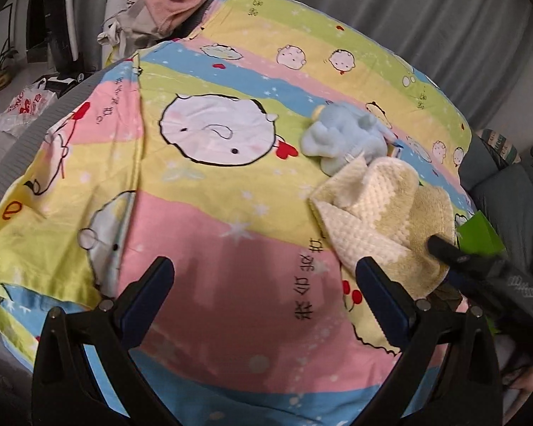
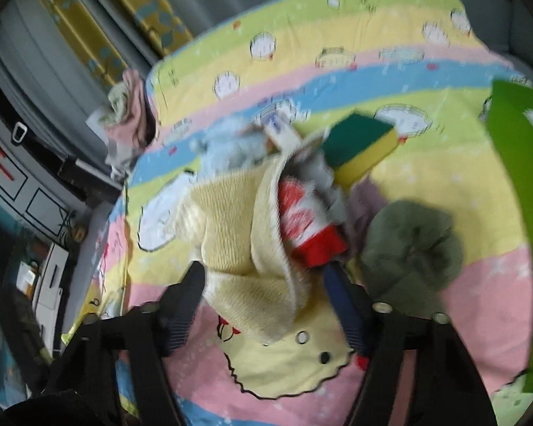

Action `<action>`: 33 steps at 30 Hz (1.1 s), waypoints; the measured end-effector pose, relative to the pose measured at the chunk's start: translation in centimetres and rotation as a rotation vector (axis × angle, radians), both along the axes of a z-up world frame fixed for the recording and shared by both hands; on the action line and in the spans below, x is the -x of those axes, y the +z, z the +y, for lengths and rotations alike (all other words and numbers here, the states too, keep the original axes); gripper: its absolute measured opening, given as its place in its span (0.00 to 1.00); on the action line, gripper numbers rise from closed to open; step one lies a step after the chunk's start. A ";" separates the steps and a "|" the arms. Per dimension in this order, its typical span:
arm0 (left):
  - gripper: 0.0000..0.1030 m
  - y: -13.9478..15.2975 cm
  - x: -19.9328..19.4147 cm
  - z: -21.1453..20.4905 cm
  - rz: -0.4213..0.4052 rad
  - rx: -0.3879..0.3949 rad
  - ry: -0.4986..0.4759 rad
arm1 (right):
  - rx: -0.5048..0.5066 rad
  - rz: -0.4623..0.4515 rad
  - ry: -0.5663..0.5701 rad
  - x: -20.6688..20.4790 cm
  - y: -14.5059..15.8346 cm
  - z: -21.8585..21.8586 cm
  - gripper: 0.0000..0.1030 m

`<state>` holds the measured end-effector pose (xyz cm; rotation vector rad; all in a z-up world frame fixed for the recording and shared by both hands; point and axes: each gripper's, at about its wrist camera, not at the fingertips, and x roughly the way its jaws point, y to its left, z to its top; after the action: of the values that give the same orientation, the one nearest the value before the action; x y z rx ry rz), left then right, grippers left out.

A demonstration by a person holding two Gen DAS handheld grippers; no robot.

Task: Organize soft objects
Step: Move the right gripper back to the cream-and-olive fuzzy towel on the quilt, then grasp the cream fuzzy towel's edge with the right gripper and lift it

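Observation:
A cream towel (image 1: 380, 213) lies bunched on the striped cartoon bedsheet (image 1: 231, 234), with a light blue plush toy (image 1: 344, 138) just behind it. My left gripper (image 1: 266, 273) is open over a pink stripe and holds nothing. In the blurred right wrist view, my right gripper (image 2: 266, 284) straddles the cream towel (image 2: 252, 234) with its fingers apart. A sliver of sheet shows beside the right pad. Behind the towel lie a red and white soft item (image 2: 305, 220), a grey cloth (image 2: 323, 177), a green-and-yellow sponge (image 2: 362, 145) and an olive green bundle (image 2: 412, 245).
A bright green box (image 2: 515, 177) stands at the right edge of the bed. A pile of pink and pale clothes (image 1: 174, 3) sits at the far left corner. A plastic bag (image 1: 25, 106) lies on the floor beyond the left bed edge. A grey curtain hangs behind.

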<state>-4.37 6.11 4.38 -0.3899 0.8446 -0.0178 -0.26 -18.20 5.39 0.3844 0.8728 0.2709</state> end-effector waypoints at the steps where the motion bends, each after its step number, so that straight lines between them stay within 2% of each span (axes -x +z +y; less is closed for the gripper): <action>1: 0.99 0.0 0.1 0.4 -0.001 0.007 0.003 | -0.003 0.017 0.001 -0.2 -0.5 0.2 0.44; 3: 0.99 0.1 0.3 1.4 -0.003 0.020 0.019 | 0.025 0.044 0.000 -0.6 -1.3 0.9 0.15; 4: 0.99 0.2 0.5 2.0 -0.004 0.023 0.033 | 0.040 0.038 0.007 -0.5 -1.3 1.2 0.13; 7: 0.99 0.4 0.9 3.5 -0.009 0.023 0.082 | 0.030 -0.026 0.035 0.3 0.0 1.9 0.13; 10: 0.99 0.5 1.3 4.9 -0.011 0.033 0.125 | -0.002 -0.105 0.056 1.9 2.7 2.8 0.13; 20: 0.99 1.2 1.9 6.5 -0.027 0.129 0.125 | -0.076 -0.328 0.180 8.1 11.1 5.7 0.12; 23: 0.99 1.1 1.9 6.6 -0.016 0.140 0.117 | -0.025 -0.354 0.180 8.7 12.1 6.0 0.12; 26: 0.99 1.1 1.9 6.6 -0.009 0.131 0.106 | 0.050 -0.287 0.160 7.8 10.8 6.1 0.14; 28: 0.99 1.1 2.0 6.6 -0.005 0.125 0.101 | 0.068 -0.196 0.122 6.6 9.2 5.7 0.31; 29: 0.99 1.0 2.0 6.6 -0.002 0.124 0.099 | 0.089 -0.143 0.102 5.9 8.2 5.6 0.57; 30: 0.99 1.0 2.0 6.6 0.001 0.124 0.096 | 0.105 -0.111 0.091 5.3 7.3 5.4 0.78; 31: 0.99 0.9 2.0 6.6 0.005 0.122 0.094 | 0.116 -0.088 0.080 4.7 6.5 5.3 0.82; 33: 0.99 0.8 1.9 6.6 0.010 0.119 0.095 | 0.143 -0.060 0.070 3.5 5.1 5.5 0.82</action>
<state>-6.24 12.69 5.21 -0.5419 0.8368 0.0217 -3.75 -12.66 10.53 0.2122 0.8418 0.2819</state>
